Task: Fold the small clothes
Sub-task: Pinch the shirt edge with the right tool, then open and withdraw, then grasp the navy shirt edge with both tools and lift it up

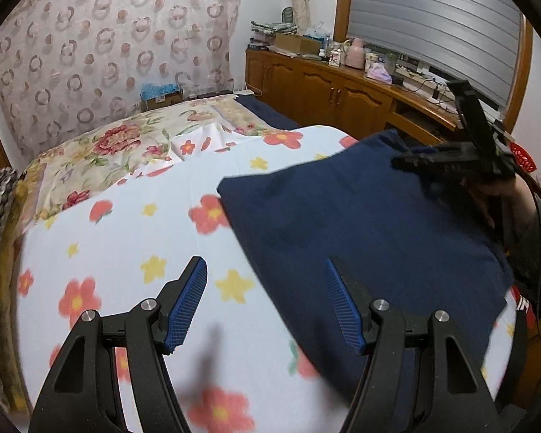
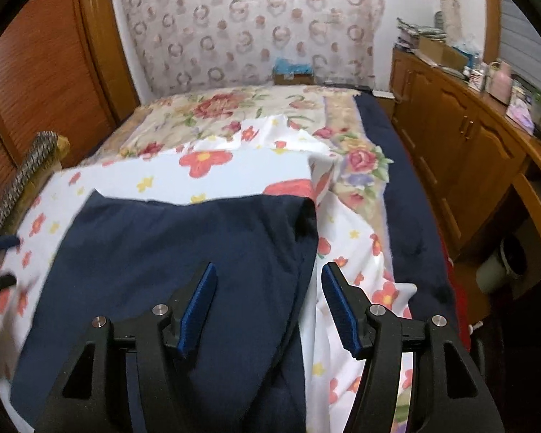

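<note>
A: The biggest thing here is the bed point(image 2: 411, 195), covered with a white sheet with red and yellow flowers point(image 1: 133, 238). On the sheet lies the dark blue garment point(image 1: 342, 223), spread mostly flat, at the near part of the bed

B: How do you think it handles?

A: I judge it is soft and light, a thin knitted cloth with no stiffness. It will sag if only one point is lifted, and it can slide a little on the smooth sheet. It is not fragile. One side already seems doubled over, because in the right wrist view a long fold line runs down it

B: Where is it best to take hold?

A: At the corners or along an edge, I think, where the cloth is thin enough to pinch. The far corner point(image 2: 97, 195) is free on the sheet, and the right edge point(image 2: 312, 252) is also easy to reach

B: And the tools?

A: The left gripper point(image 1: 267, 301) has its jaws wide apart and holds nothing. The garment's left edge passes below the gap, but the pads do not press it. The right gripper point(image 2: 268, 310) is also spread apart and empty; it hangs over the garment's right edge, one finger above the blue cloth and the other above the sheet. In the left wrist view it point(image 1: 447, 166) is at the far right of the garment, in a person's hand point(image 1: 494, 198)
</note>
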